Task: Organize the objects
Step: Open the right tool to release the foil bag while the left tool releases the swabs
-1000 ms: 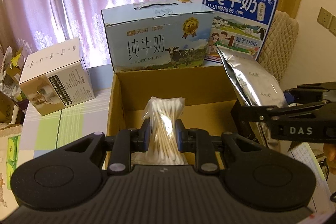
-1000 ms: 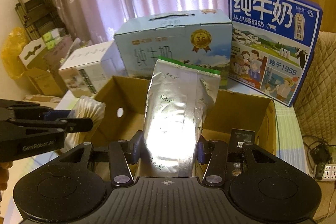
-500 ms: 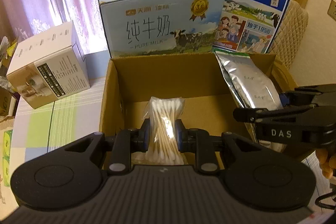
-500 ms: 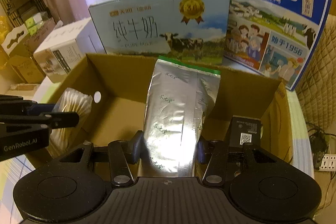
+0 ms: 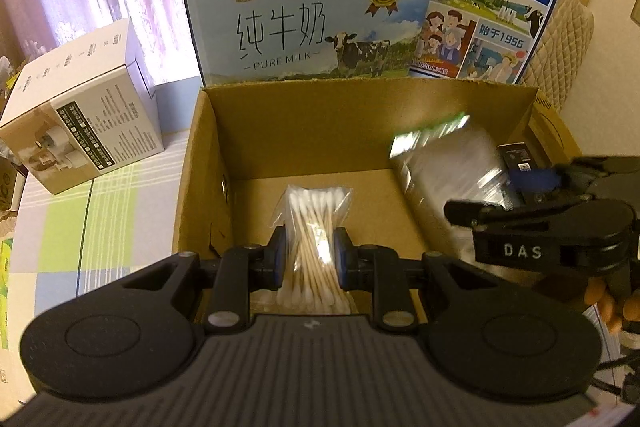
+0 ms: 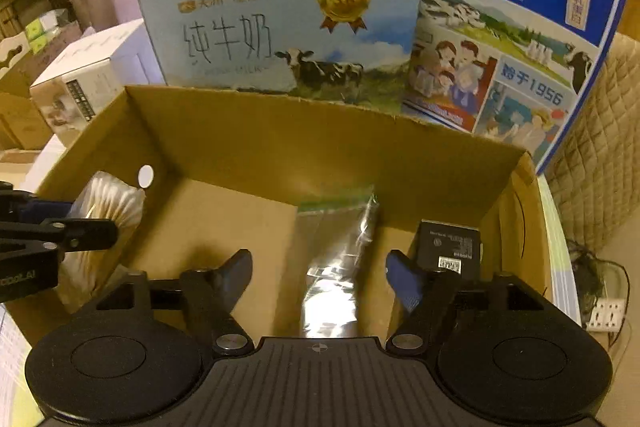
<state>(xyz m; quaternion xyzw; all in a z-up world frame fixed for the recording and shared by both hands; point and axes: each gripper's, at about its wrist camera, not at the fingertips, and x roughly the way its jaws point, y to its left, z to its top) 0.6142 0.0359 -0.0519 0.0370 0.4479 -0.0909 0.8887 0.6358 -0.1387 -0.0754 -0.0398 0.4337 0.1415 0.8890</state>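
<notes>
Foil pouch (image 6: 334, 259) dropped from now-spread right tongs (image 6: 320, 275), lengthwise (left tongs (image 5: 308, 259) clamp swabs (image 5: 312, 239)).

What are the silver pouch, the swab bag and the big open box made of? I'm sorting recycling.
Silver pouch: looks like metallised foil, mirror-shiny and creased. Swab bag: thin clear plastic film, with pale wood-coloured sticks and white, probably cotton, tips showing through. Open box: matte brown cardboard, ragged at the top edge.

Left gripper (image 5: 308, 259) is clamped tight, pointing forward and level; right gripper (image 6: 319, 275) beside it has its jaws spread wide
</notes>
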